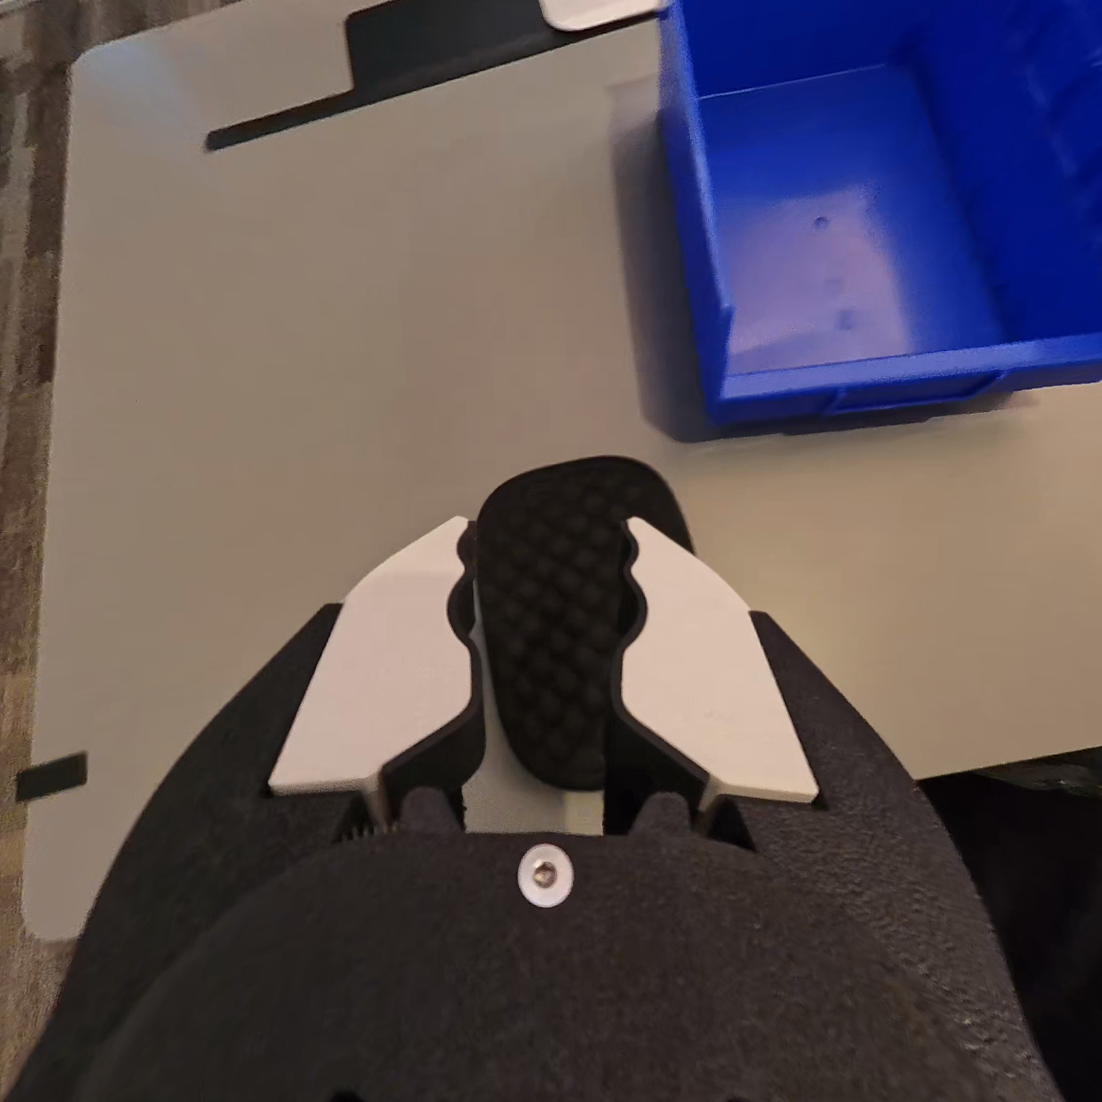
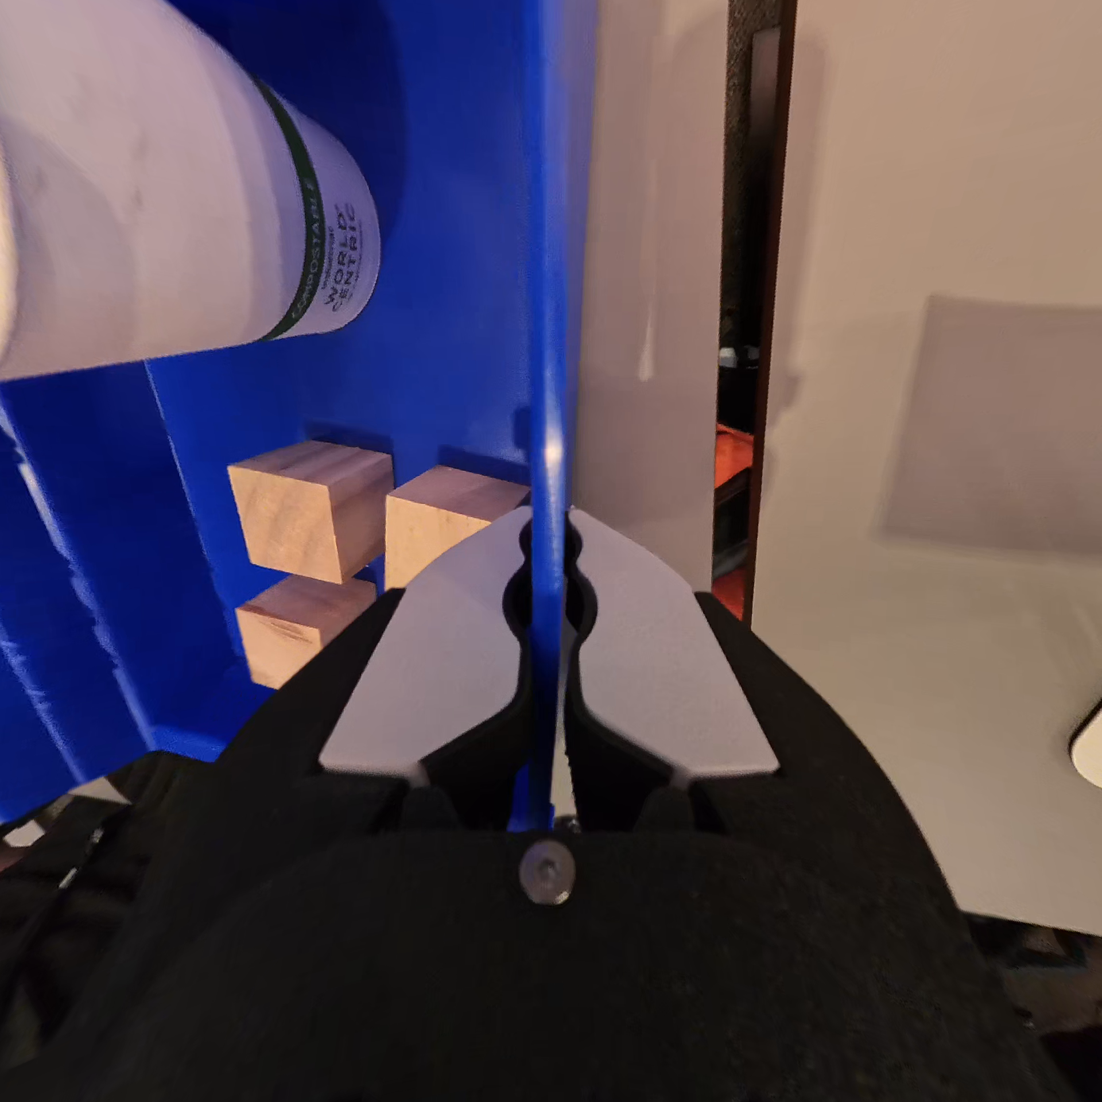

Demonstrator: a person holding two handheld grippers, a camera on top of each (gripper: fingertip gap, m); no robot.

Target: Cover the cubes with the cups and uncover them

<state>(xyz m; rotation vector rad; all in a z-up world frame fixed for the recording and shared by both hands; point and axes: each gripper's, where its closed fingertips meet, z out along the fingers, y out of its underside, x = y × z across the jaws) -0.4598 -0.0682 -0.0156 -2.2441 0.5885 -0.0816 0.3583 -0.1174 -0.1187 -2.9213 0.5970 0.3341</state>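
Observation:
A blue bin [image 2: 477, 238] fills the left of the right wrist view. My right gripper [image 2: 550, 519] is shut on its thin side wall [image 2: 545, 358]. Inside the bin are three wooden cubes [image 2: 304, 507], [image 2: 441, 519], [image 2: 292, 632], close together by that wall. A white paper cup [image 2: 179, 197] with a green band lies on its side above them. In the left wrist view my left gripper [image 1: 548, 525] is shut and empty over the grey table [image 1: 358, 358]. The blue bin [image 1: 692, 238] stands ahead to the right, and the compartment seen there holds nothing.
Patterned carpet [image 1: 24, 358] runs past the table's left edge. A dark slot [image 1: 381, 77] cuts the far side of the table. In the right wrist view a dark gap [image 2: 751, 298] splits the pale surfaces, and a white rounded object [image 2: 1088, 745] sits at the right edge.

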